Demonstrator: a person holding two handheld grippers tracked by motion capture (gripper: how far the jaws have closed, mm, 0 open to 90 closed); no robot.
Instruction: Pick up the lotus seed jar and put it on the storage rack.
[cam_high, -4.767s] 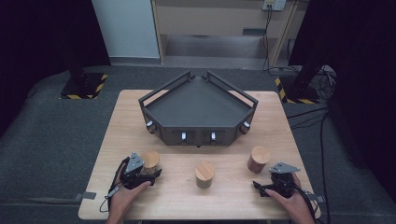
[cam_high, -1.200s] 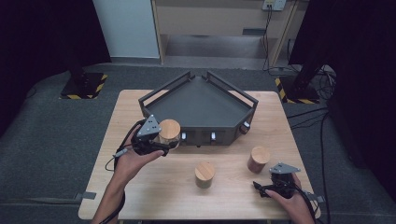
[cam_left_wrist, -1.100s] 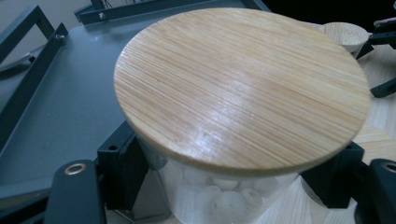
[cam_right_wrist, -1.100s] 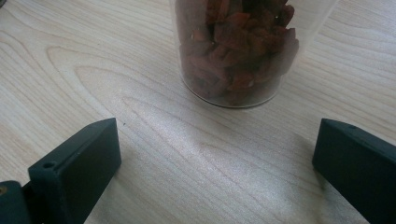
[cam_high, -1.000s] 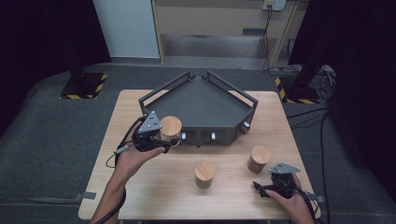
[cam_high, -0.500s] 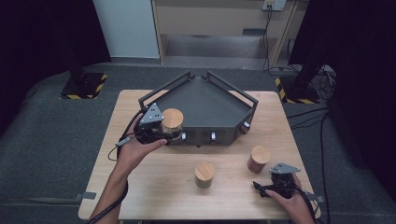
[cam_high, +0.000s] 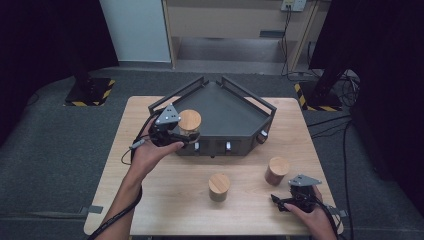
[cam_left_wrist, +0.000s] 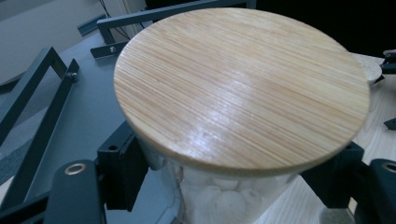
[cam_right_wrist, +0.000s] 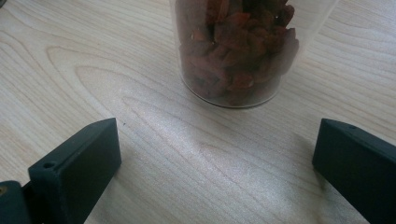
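Left gripper (cam_high: 186, 136) clamped on a jar (cam_high: 190, 123) with white pieces inside and a bamboo lid; jaws press the glass on both sides just under the lid, seen close in the left gripper view (cam_left_wrist: 243, 88). Jar is held off the tabletop, over the front left corner of the dark tray (cam_high: 227, 107), upright or nearly so. Tray sits at the tabletop's back middle, angled rails on its back sides.

Right gripper (cam_high: 280, 201) rests at the tabletop's (cam_high: 165, 200) front right corner, jaws spread wide, nothing between them. Right gripper view: both jaws flat over bare wood, a jar of red-brown dried bits (cam_right_wrist: 243, 46) just ahead, not touching.

That red jar (cam_high: 276, 171) stands near the front right, just beyond the right gripper. A 3rd jar (cam_high: 219, 187), also bamboo-lidded, stands at front middle, apart from both grippers.
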